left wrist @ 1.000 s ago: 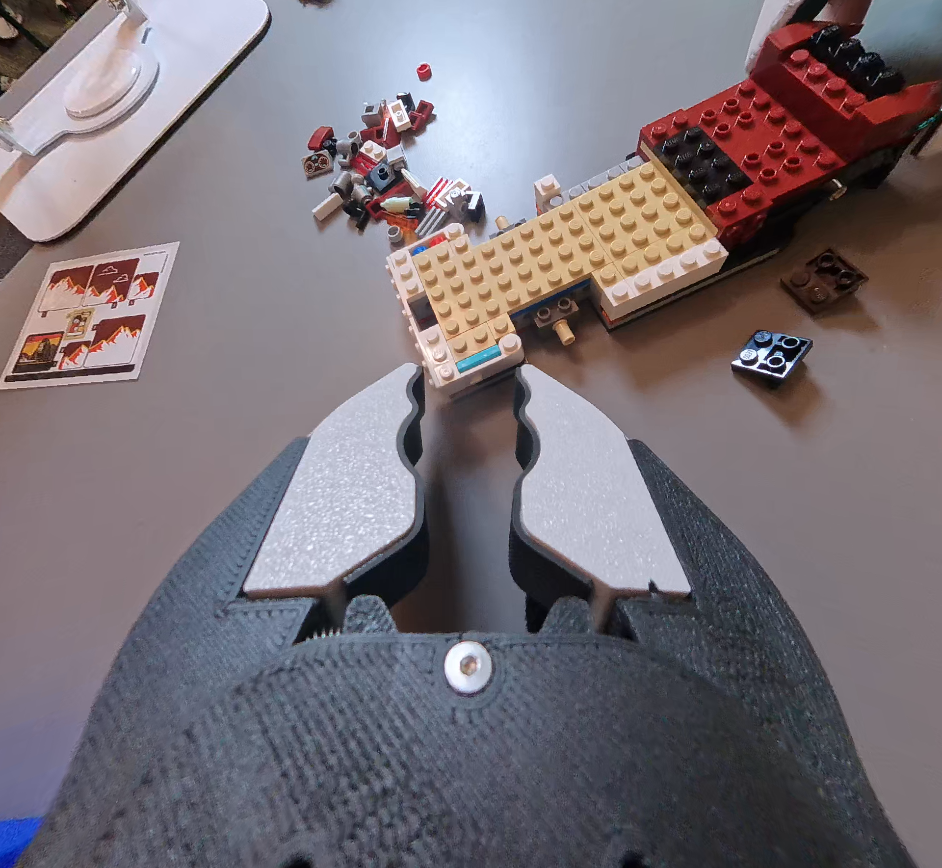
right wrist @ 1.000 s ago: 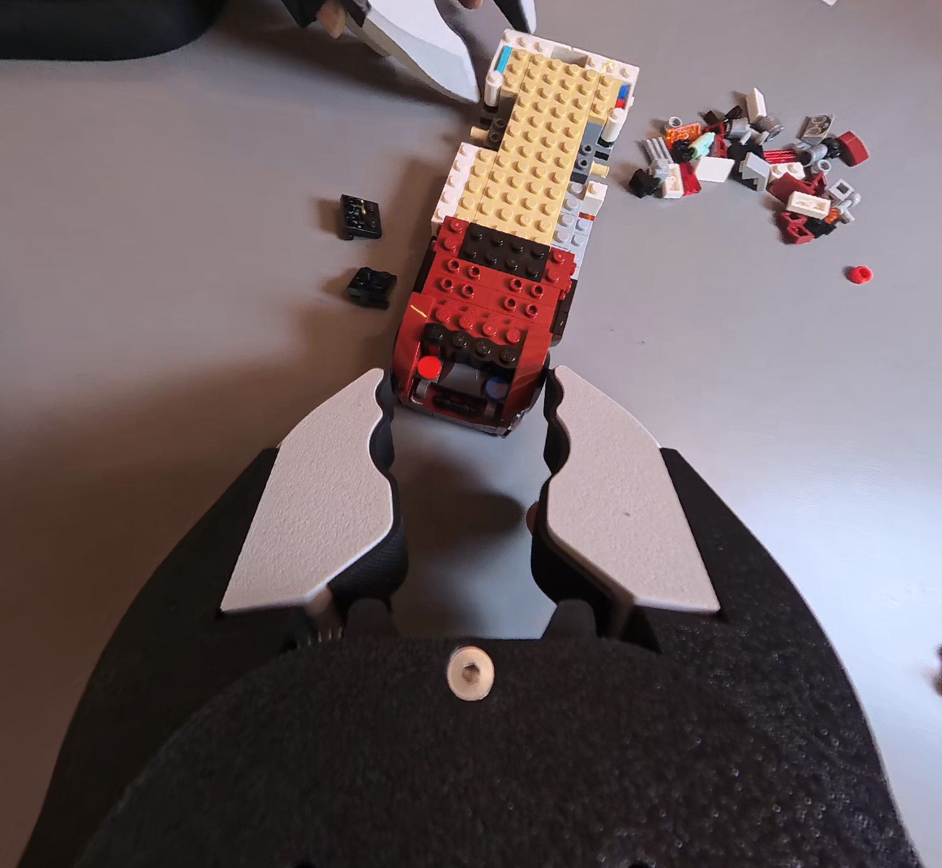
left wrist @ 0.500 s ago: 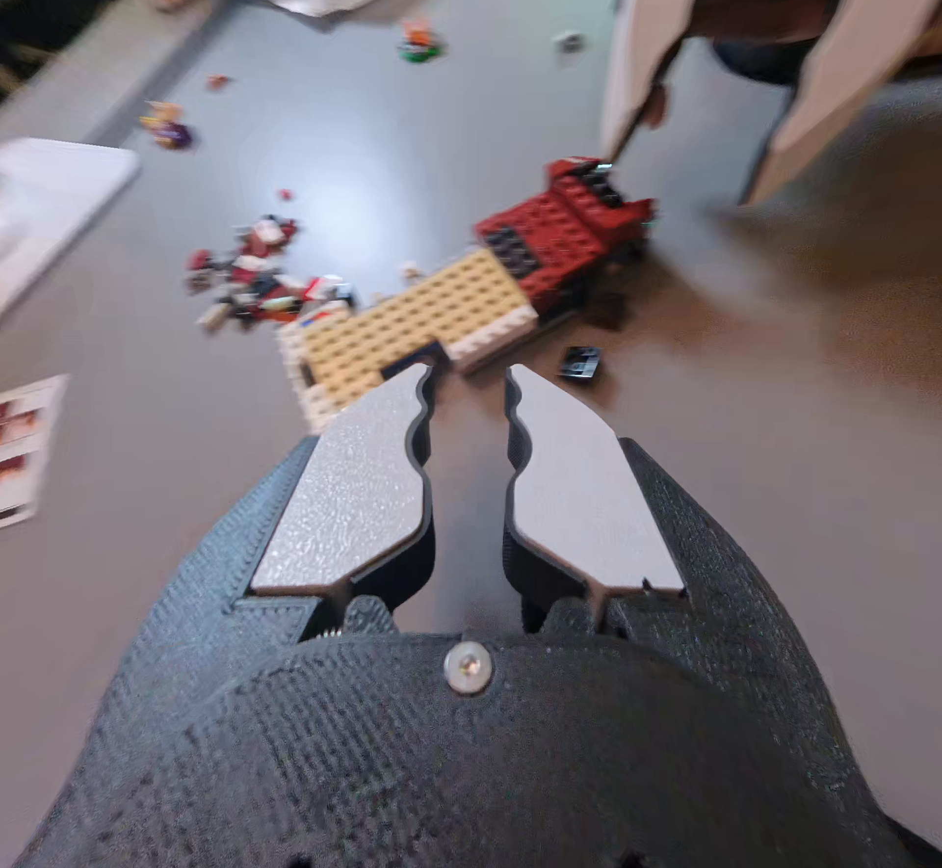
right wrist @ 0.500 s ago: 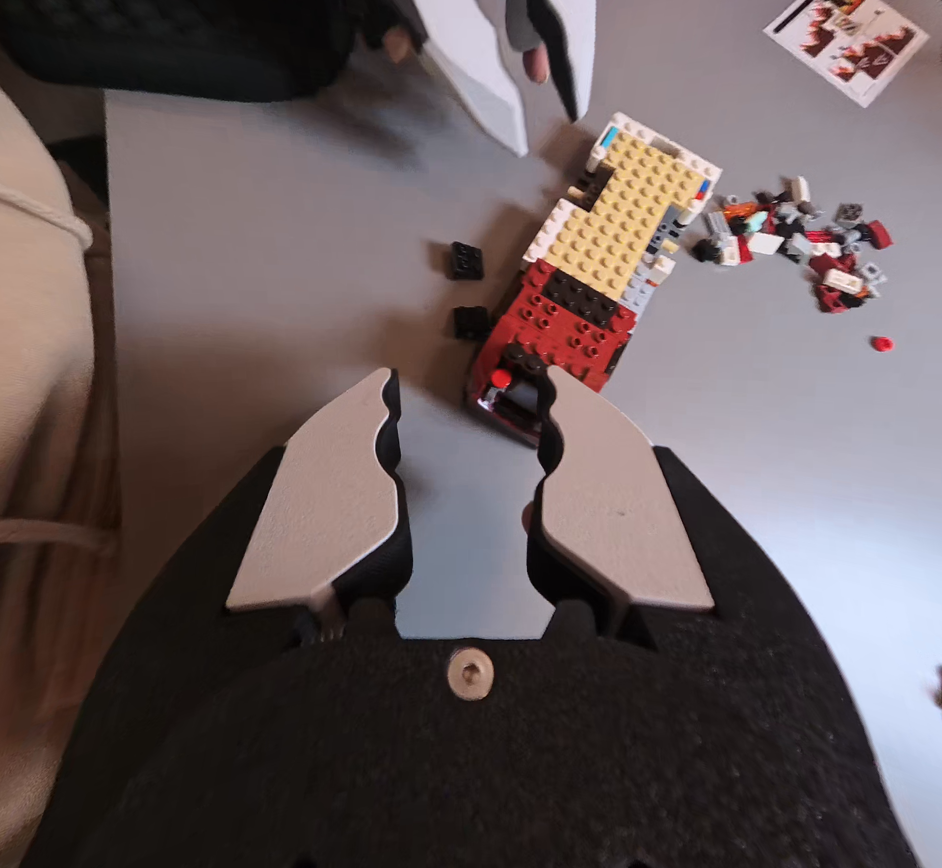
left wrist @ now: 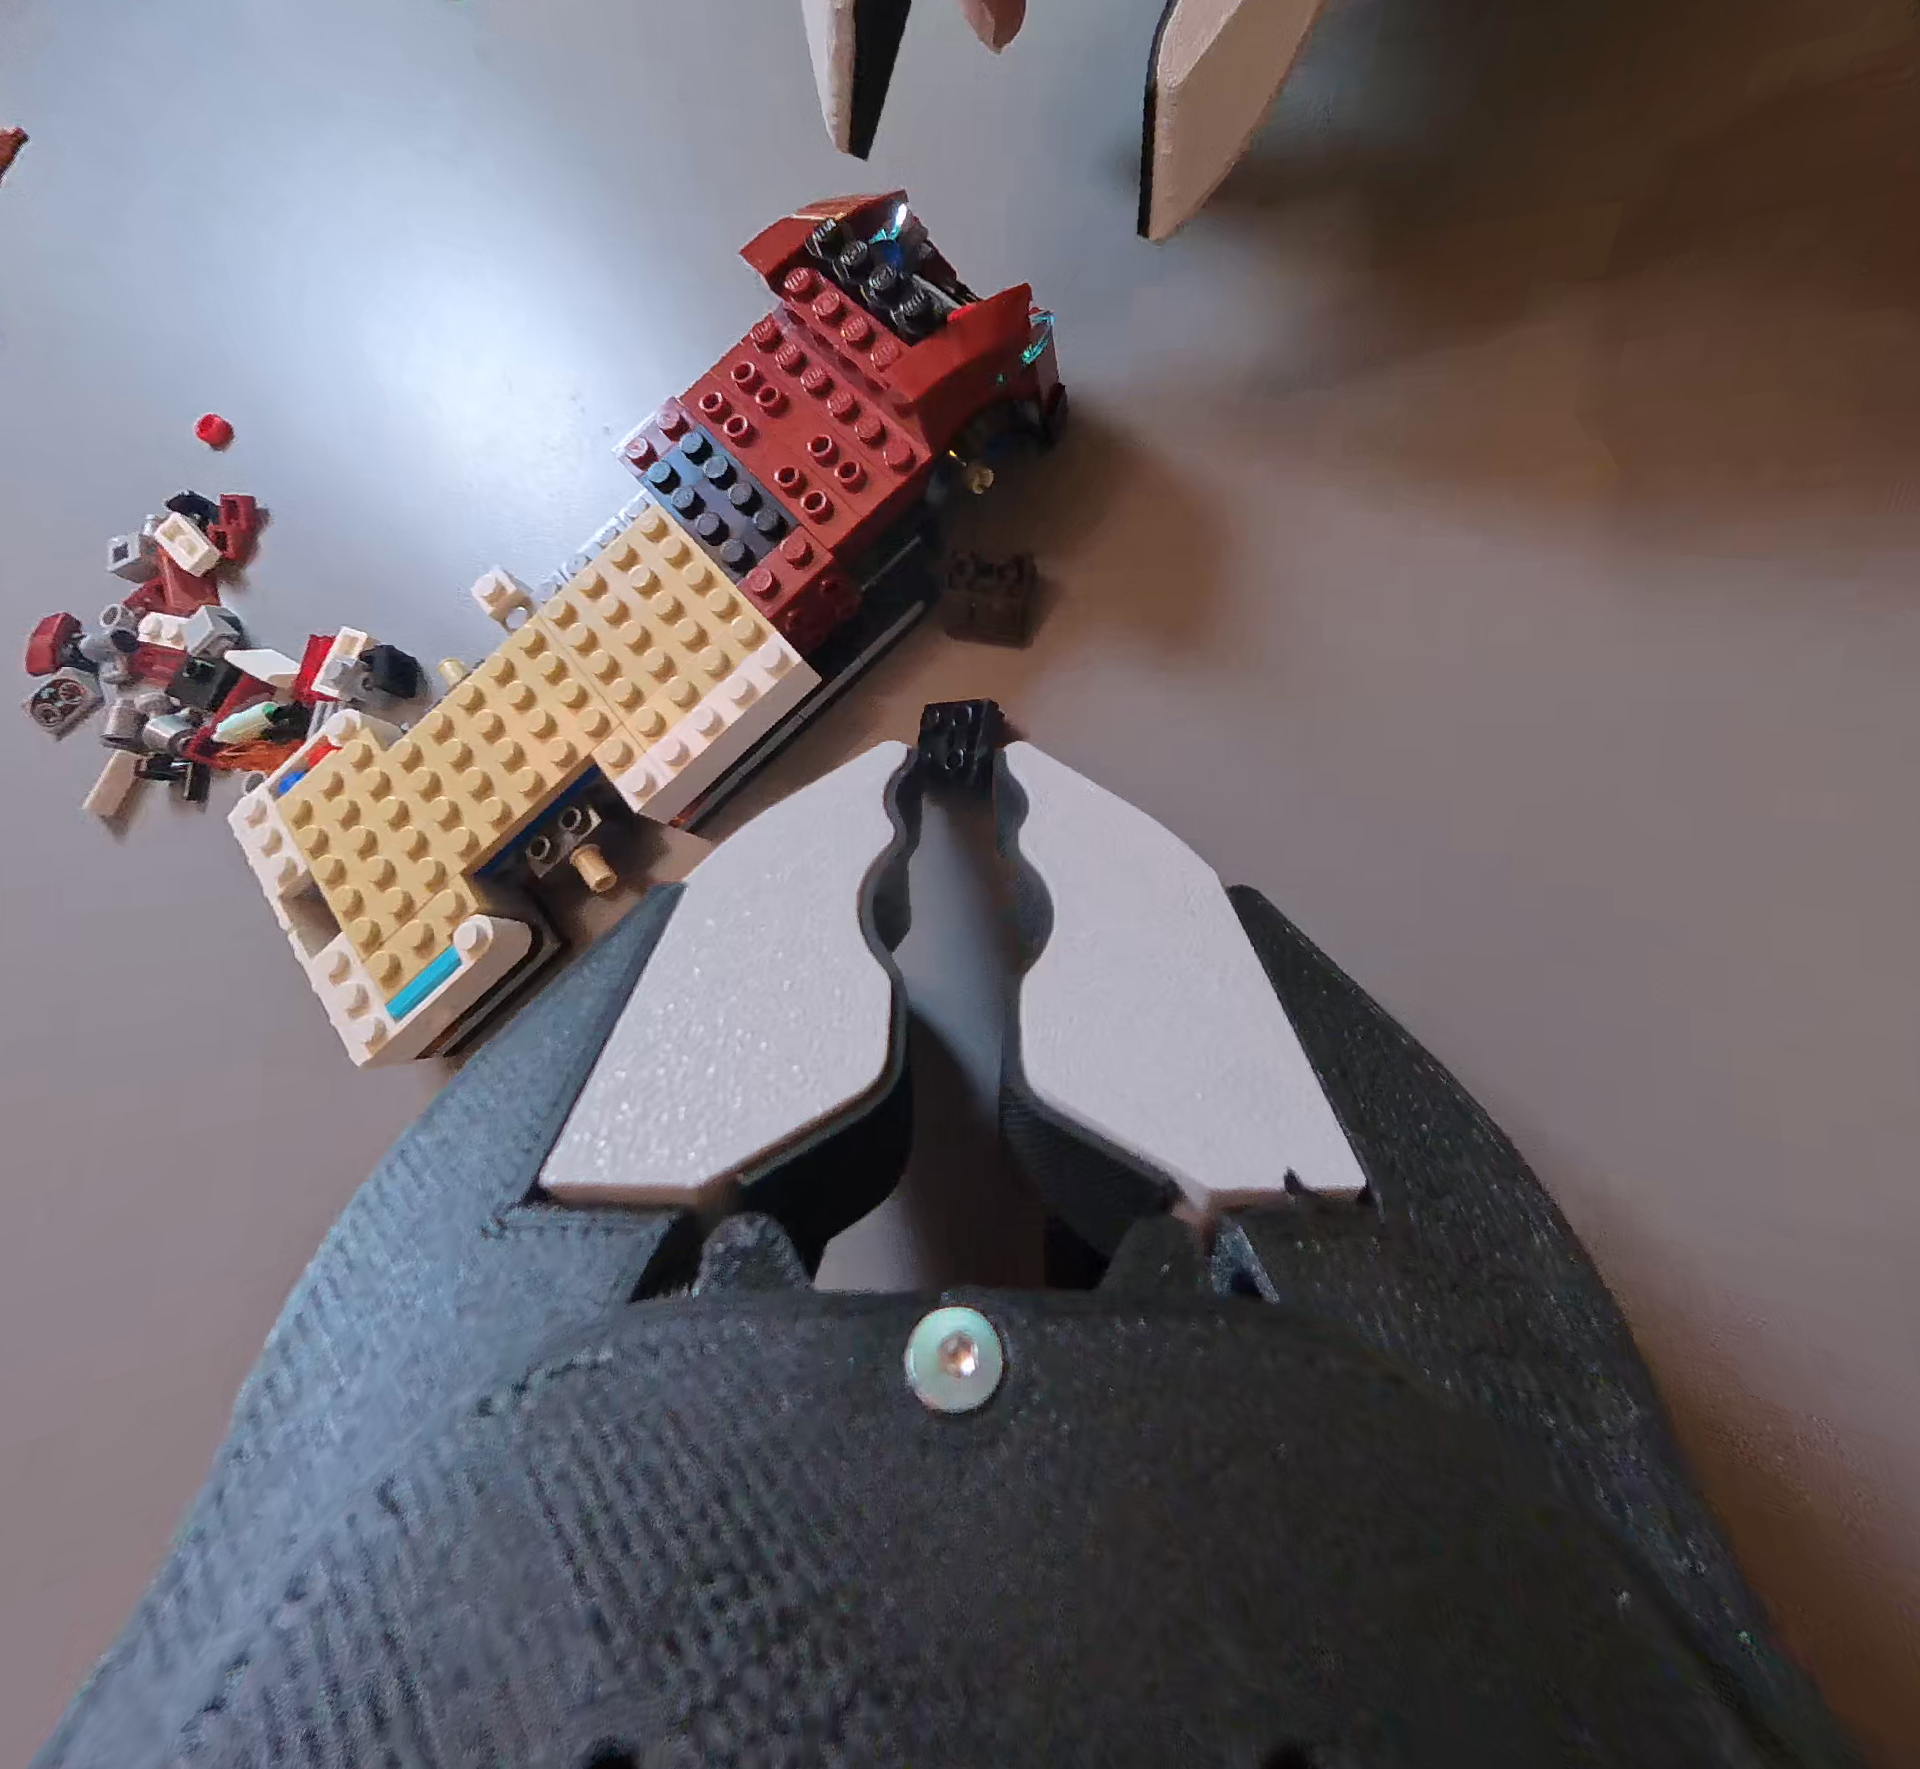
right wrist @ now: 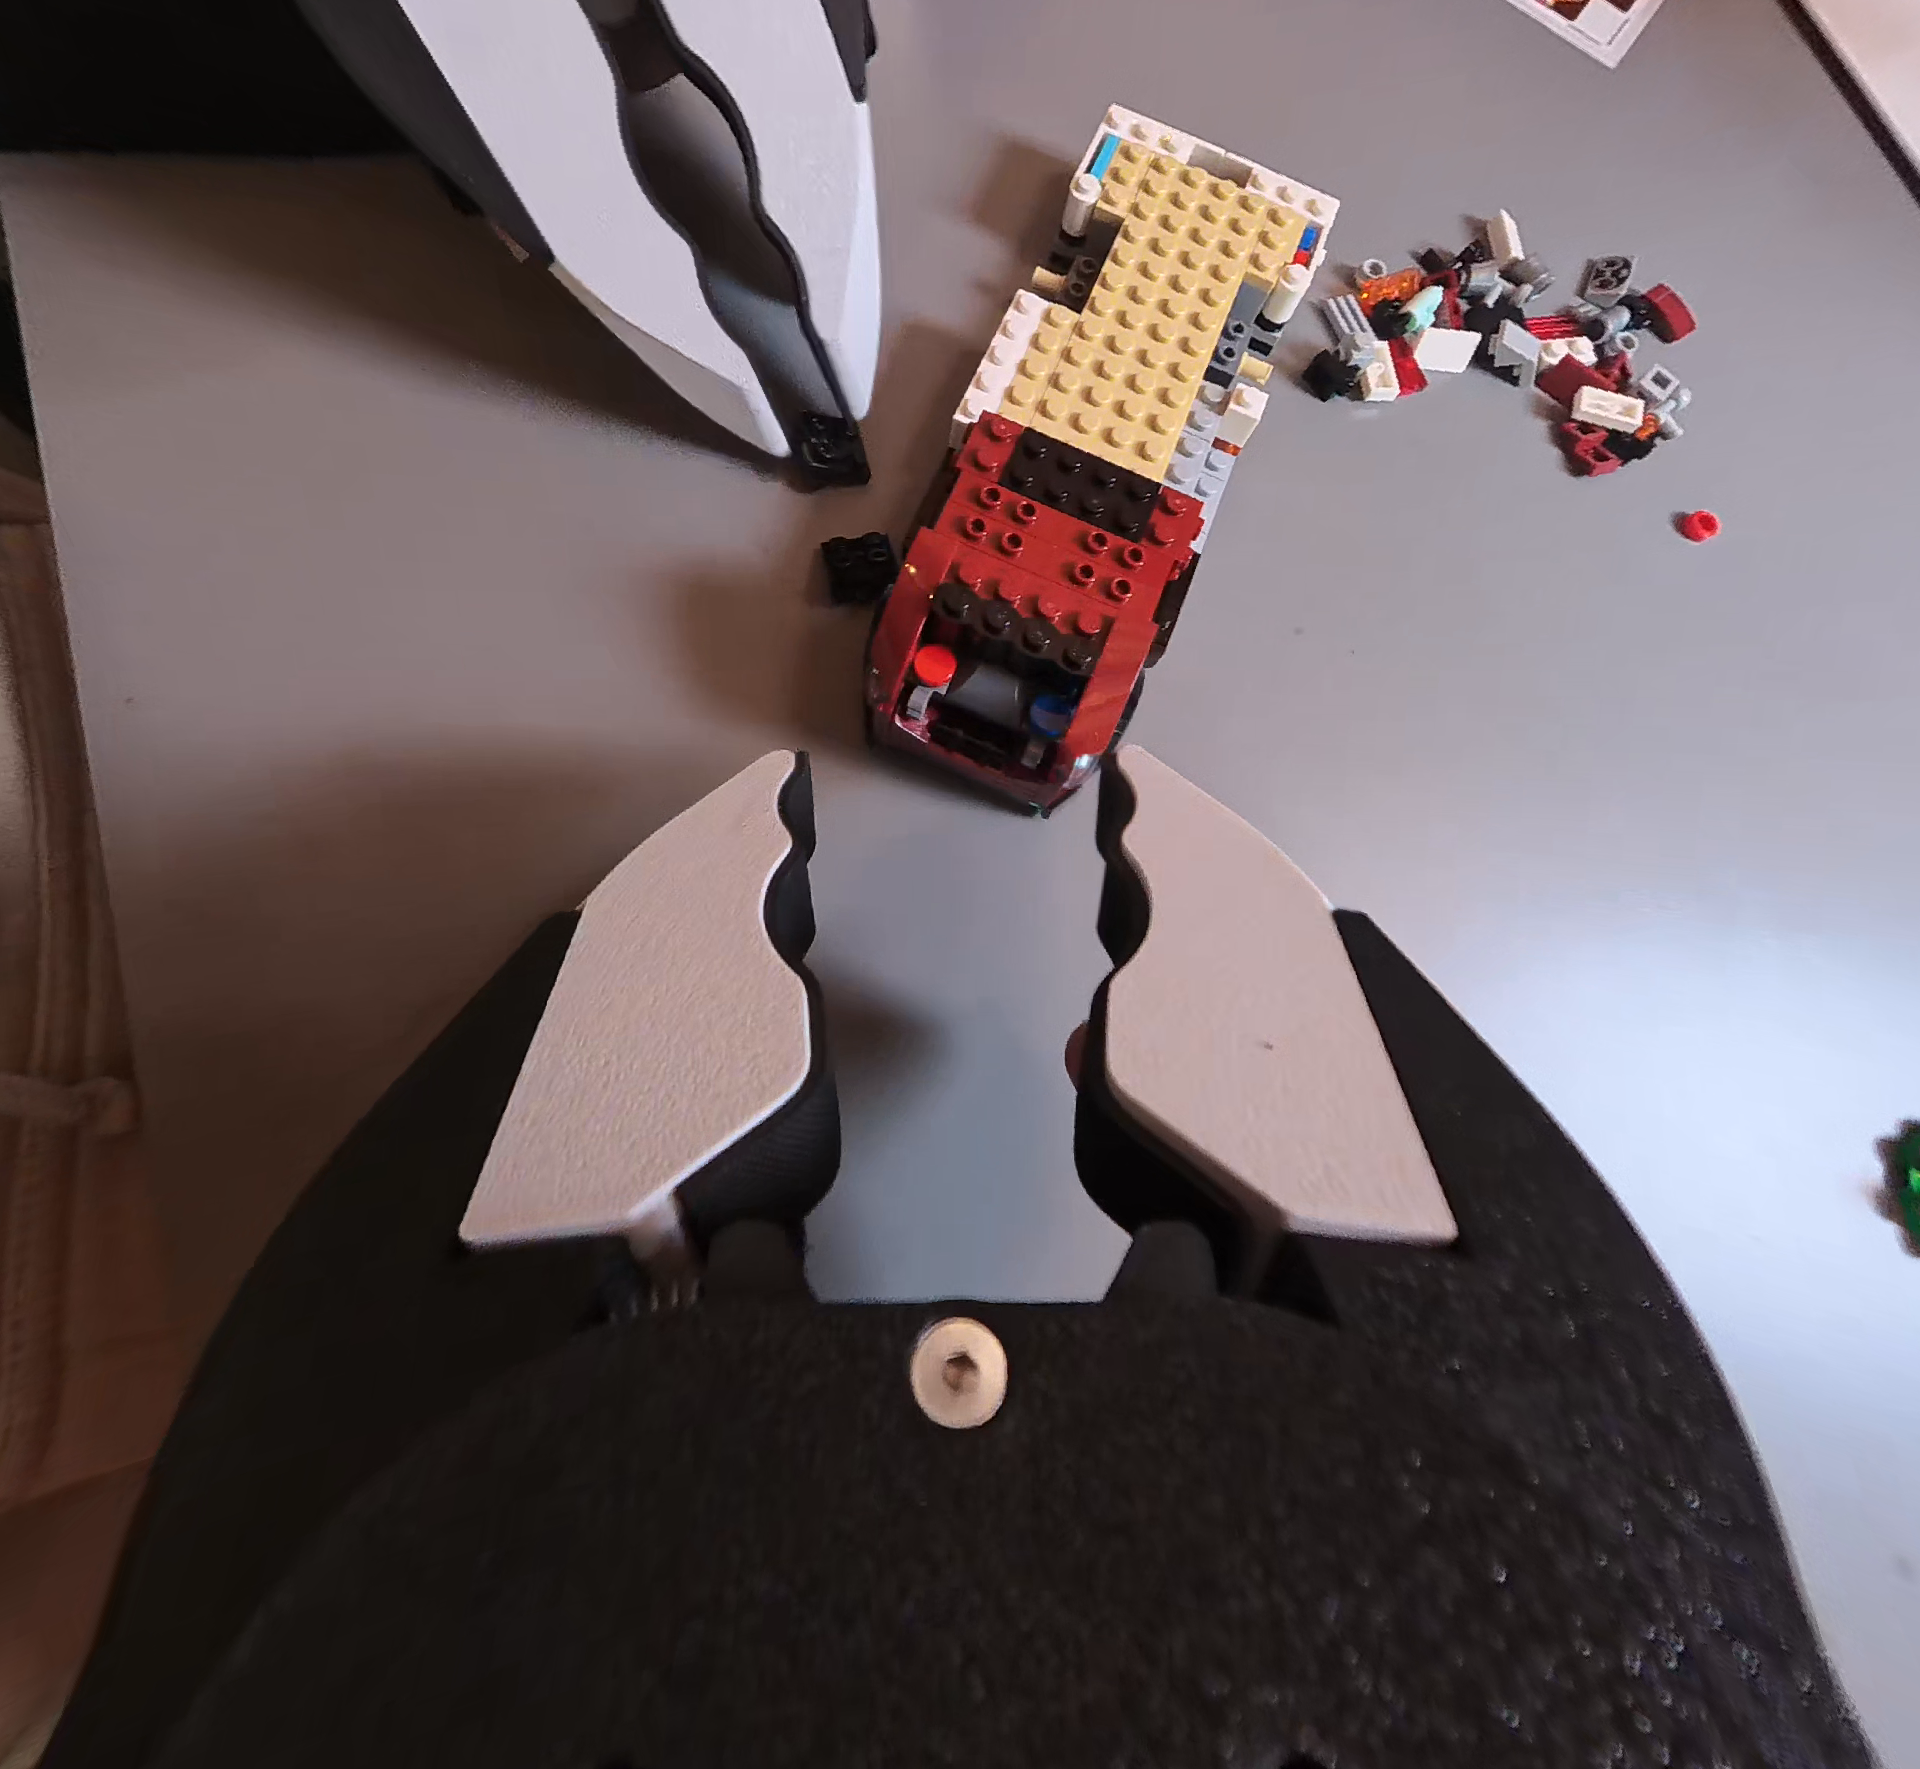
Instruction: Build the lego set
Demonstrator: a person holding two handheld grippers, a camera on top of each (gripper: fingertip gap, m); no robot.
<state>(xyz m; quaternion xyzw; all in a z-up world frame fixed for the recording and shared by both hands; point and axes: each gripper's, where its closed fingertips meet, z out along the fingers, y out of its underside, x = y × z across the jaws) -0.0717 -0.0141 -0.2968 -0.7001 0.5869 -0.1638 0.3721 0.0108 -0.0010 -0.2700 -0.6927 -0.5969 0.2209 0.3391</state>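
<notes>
Pinching a small black studded plate [left wrist: 958,745] between its fingertips, your left tool [left wrist: 954,761] is narrow, both pads pressed on the piece, down at the grey table [left wrist: 1455,784] just beside the white edge of the brick-built vehicle [left wrist: 665,639]. A dark brown piece [left wrist: 989,599] lies near. Your right tool [right wrist: 954,774] stands wide and bare, just short of the vehicle's dark red end [right wrist: 1013,670]. Loose bricks [right wrist: 1507,348] are piled beyond.
</notes>
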